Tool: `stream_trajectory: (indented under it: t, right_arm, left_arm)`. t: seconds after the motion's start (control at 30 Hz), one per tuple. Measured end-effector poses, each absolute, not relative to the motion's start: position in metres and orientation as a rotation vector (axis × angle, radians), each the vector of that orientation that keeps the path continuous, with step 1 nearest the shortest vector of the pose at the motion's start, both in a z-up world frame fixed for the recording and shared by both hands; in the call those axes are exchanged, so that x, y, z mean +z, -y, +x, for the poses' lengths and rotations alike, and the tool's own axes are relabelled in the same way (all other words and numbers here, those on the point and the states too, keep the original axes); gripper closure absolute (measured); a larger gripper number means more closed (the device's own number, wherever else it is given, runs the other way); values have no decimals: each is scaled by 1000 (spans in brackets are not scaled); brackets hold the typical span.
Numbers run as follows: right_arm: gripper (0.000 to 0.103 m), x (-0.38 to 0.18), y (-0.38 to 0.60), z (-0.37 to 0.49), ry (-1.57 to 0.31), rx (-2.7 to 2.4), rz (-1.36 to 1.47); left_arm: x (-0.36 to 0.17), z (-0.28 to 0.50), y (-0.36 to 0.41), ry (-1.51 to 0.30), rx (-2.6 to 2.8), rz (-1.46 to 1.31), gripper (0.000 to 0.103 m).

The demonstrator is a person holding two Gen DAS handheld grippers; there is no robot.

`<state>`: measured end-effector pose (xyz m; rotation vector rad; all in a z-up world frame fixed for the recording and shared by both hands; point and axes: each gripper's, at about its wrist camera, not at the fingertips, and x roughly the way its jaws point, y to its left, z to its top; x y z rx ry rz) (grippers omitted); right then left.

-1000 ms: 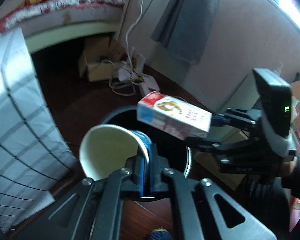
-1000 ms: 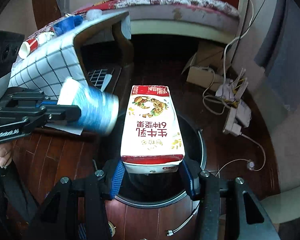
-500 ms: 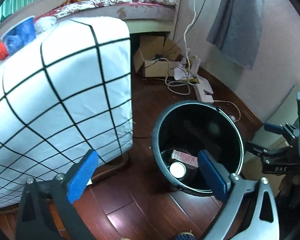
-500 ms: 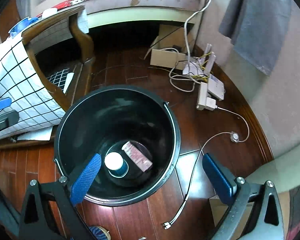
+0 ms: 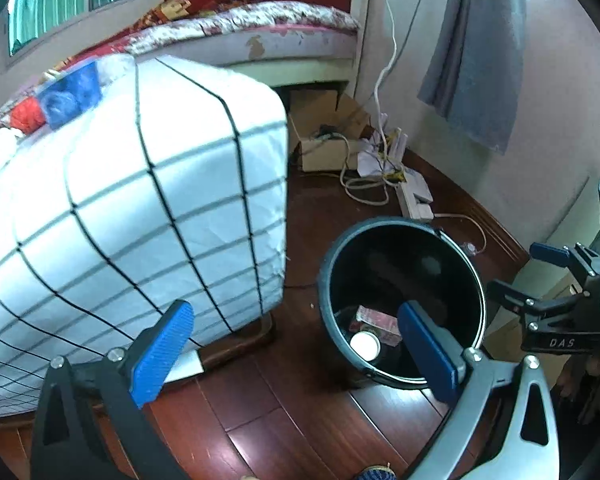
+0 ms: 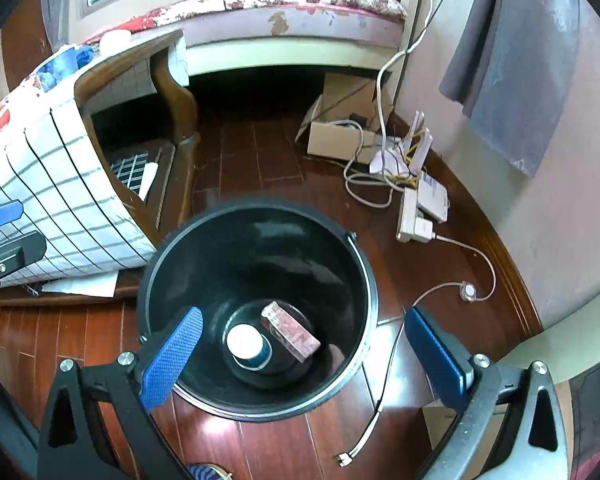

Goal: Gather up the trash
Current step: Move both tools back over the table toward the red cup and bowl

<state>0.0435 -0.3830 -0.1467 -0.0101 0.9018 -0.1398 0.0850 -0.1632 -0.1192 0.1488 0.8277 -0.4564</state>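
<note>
A black round trash bin (image 6: 204,240) stands on the wooden floor; it also shows in the left wrist view (image 5: 384,226). At its bottom lie a paper cup (image 6: 246,342) and a red milk carton (image 6: 290,332), also visible in the left wrist view as the cup (image 5: 365,345) and the carton (image 5: 378,320). My right gripper (image 6: 300,356) is open and empty, above the bin's near rim. My left gripper (image 5: 298,352) is open and empty, to the left of the bin. The right gripper also shows at the right edge of the left wrist view (image 5: 556,280).
A table draped in a white grid-pattern cloth (image 5: 140,208) stands left of the bin, with cups (image 5: 72,94) on top. A power strip with cables (image 6: 412,208), a cardboard box (image 6: 340,136), a bed (image 6: 284,12) and a grey hanging cloth (image 6: 512,64) lie behind.
Both grippers let go: the cup and the carton dropped into the bin, and the jaws opened wide. Since half a second ago both grippers have drawn back slightly.
</note>
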Motion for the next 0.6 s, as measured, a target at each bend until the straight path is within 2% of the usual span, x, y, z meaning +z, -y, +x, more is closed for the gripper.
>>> stream_trajectory:
  t: [0.27, 0.6]
  right_arm:
    - [1, -109, 350, 53, -773, -111, -25]
    - [1, -62, 271, 77, -621, 38, -56]
  left_arm:
    - [-85, 78, 126, -704, -367, 121, 1]
    - [-46, 88, 46, -645, -210, 54, 0]
